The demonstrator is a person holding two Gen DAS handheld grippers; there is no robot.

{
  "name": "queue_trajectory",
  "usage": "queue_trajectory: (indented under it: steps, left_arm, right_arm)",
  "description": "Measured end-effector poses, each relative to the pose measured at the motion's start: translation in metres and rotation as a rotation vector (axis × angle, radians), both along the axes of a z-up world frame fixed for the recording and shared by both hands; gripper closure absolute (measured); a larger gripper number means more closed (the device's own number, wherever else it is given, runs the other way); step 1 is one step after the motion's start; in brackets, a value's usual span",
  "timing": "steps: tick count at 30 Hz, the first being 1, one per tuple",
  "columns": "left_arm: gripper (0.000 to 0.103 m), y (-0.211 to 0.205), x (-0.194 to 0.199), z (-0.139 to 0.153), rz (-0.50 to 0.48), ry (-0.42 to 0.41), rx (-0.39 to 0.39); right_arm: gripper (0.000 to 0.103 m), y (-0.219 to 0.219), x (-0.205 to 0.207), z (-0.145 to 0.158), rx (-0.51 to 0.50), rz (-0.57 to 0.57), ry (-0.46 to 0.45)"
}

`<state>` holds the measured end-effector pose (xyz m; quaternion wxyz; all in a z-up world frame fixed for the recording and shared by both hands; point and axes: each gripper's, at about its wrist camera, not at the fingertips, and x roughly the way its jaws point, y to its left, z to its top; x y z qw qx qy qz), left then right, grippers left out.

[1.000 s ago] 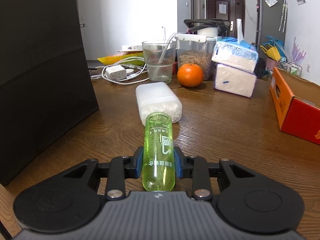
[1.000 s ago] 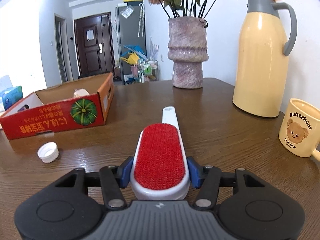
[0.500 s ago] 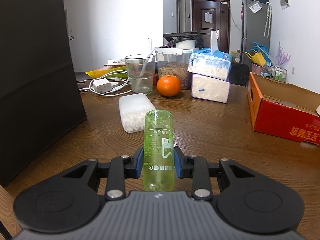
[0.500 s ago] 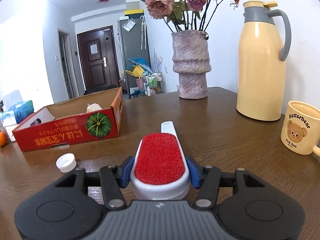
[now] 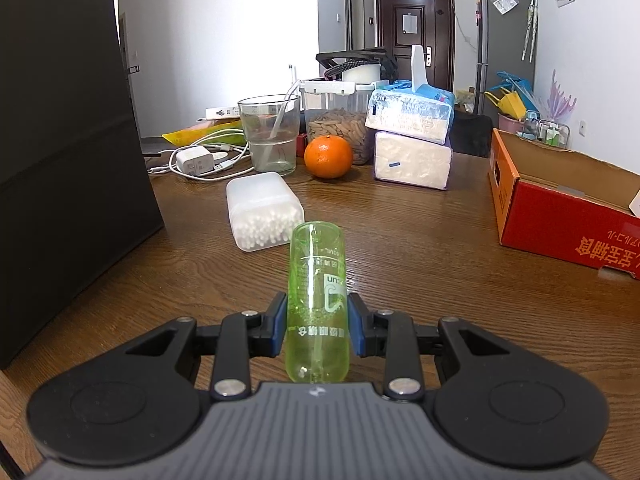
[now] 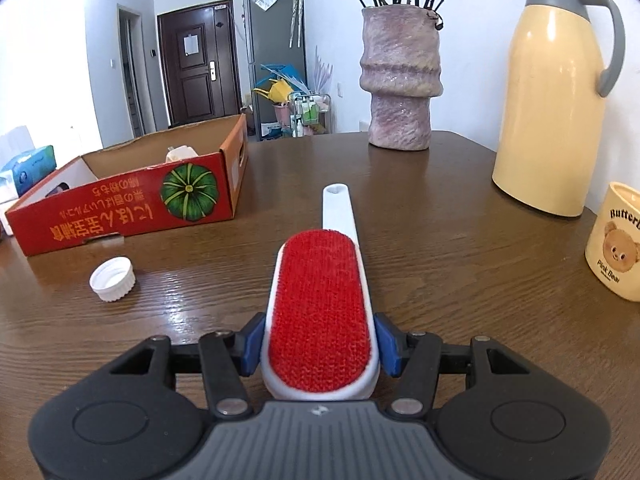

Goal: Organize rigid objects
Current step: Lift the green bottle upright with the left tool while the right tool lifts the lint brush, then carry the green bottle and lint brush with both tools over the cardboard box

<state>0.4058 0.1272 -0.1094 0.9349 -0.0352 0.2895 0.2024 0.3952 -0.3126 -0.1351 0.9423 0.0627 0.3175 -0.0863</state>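
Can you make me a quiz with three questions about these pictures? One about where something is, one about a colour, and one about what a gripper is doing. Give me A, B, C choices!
1. Where is the orange?
A. inside the cardboard box
B. on the table, beside the glass of water
C. on top of the tissue packs

2. What colour is the bottle in the left gripper?
A. green
B. blue
C. brown

3. What is the right gripper doing?
A. hanging open and empty
B. gripping the white bottle cap
C. gripping the lint brush

Answers:
1 B, the orange sits on the wood next to the glass.
2 A, the bottle is see-through green.
3 C, the blue pads press both sides of the red brush head; the cap lies loose on the table.
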Motion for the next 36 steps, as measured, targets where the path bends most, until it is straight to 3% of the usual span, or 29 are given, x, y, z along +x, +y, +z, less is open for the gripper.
queue_trajectory:
  steps: [4,6,10,12,14,25,36]
  left_arm:
    - [0.072,0.000,0.000,0.000,-0.001,0.002,0.002]
    - [0.072,0.000,0.000,0.000,-0.001,0.003,0.002]
    - [0.072,0.000,0.001,-0.001,-0.002,0.004,0.003]
    - [0.072,-0.001,0.001,-0.001,-0.002,0.005,0.005]
    - [0.072,-0.001,0.001,-0.001,-0.003,0.005,0.006]
    - [0.072,-0.006,-0.002,0.003,-0.024,-0.009,0.004]
    - [0.072,-0.049,-0.009,0.016,-0.146,-0.039,-0.013]
  right_arm:
    - [0.046,0.003,0.010,-0.001,-0.031,-0.004,0.016]
    - [0.038,0.003,0.015,-0.001,-0.035,-0.004,0.022]
    - [0.038,0.001,0.026,-0.001,-0.031,-0.018,0.022]
    - [0.048,0.000,0.031,0.000,-0.031,-0.018,0.017]
    - [0.048,0.000,0.032,0.000,-0.030,-0.013,0.012]
    - [0.048,0.006,0.005,0.015,-0.031,-0.027,-0.124]
    - [0.048,0.035,-0.013,0.034,-0.018,0.056,-0.209]
